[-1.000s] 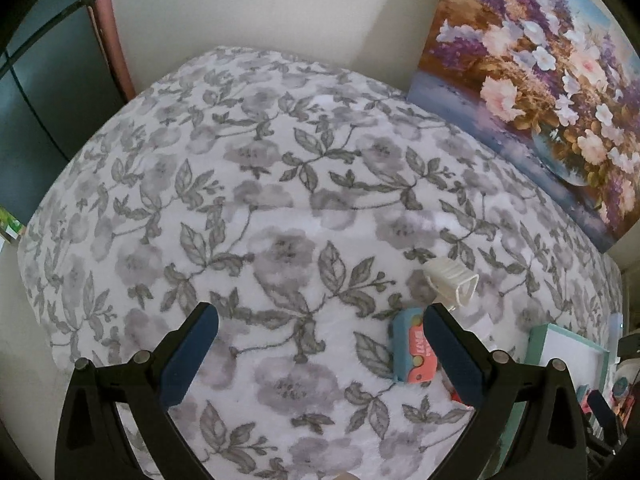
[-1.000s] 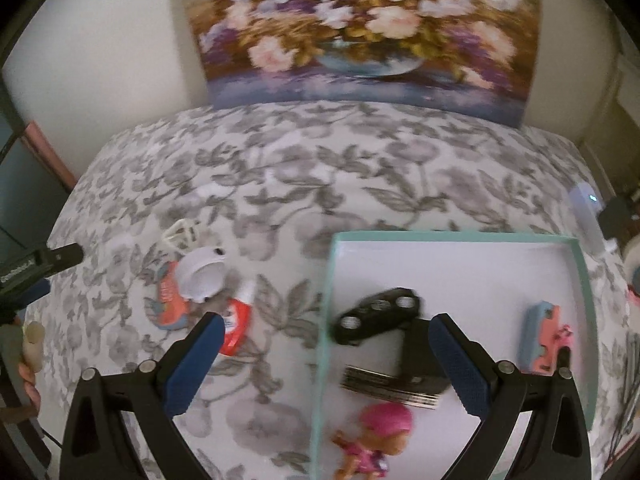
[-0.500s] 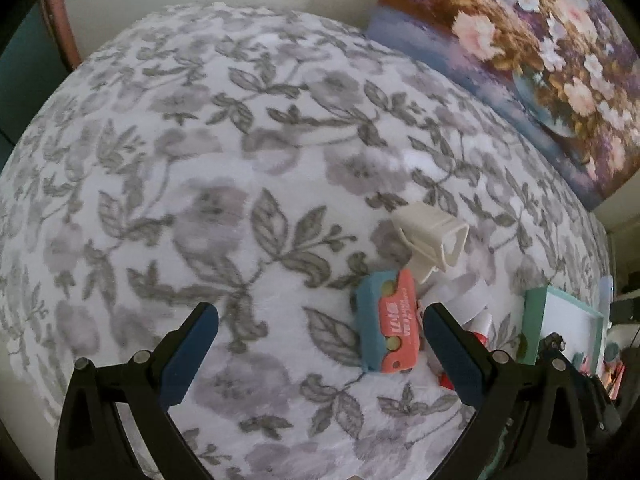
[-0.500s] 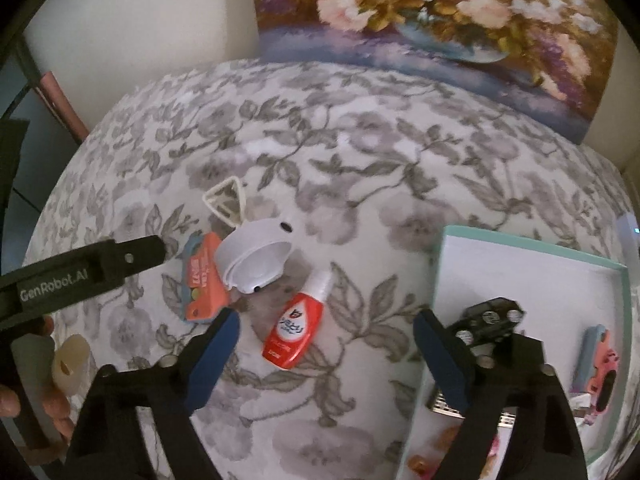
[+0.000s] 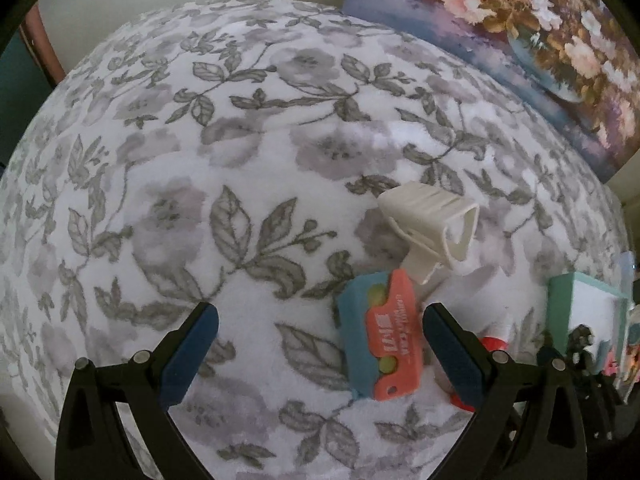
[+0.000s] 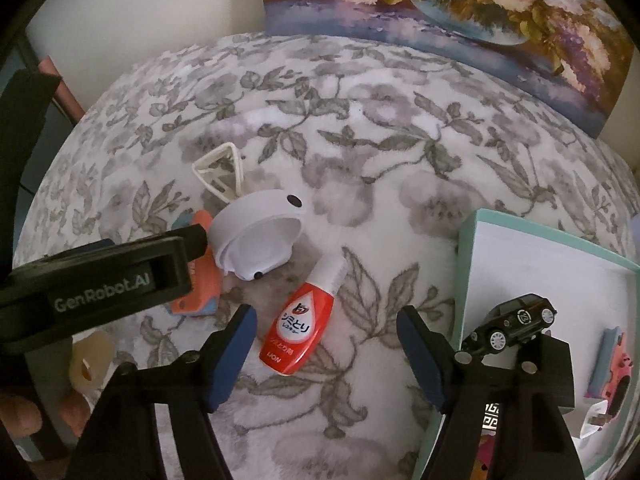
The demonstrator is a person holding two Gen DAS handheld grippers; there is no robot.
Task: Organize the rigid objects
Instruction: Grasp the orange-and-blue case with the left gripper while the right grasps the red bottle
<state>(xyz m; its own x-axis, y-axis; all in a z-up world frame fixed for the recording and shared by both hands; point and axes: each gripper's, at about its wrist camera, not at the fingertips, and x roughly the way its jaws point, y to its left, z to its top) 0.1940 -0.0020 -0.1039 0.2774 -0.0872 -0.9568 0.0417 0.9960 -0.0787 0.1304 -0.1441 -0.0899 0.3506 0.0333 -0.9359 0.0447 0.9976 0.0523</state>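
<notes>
The left gripper gapes wide above the teal-and-coral plastic card case on the grey floral blanket. The right gripper, equally wide, straddles the red stain-remover bottle, seemingly without touching, beside the teal-rimmed tray.

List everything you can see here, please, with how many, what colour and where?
Red bottle: one, red with white cap, lying on the blanket.
White round case: one, beside the bottle.
Cream clip: one, behind the case.
Teal-and-coral block: one, on the blanket; another in the tray.
Toy car: one, black, in the tray.
Tray: one, teal rim, white inside.
Blanket: grey floral.
Painting: flowers, against the wall.
Left gripper: open, black, blue fingers.
Right gripper: open, over the bottle.
</notes>
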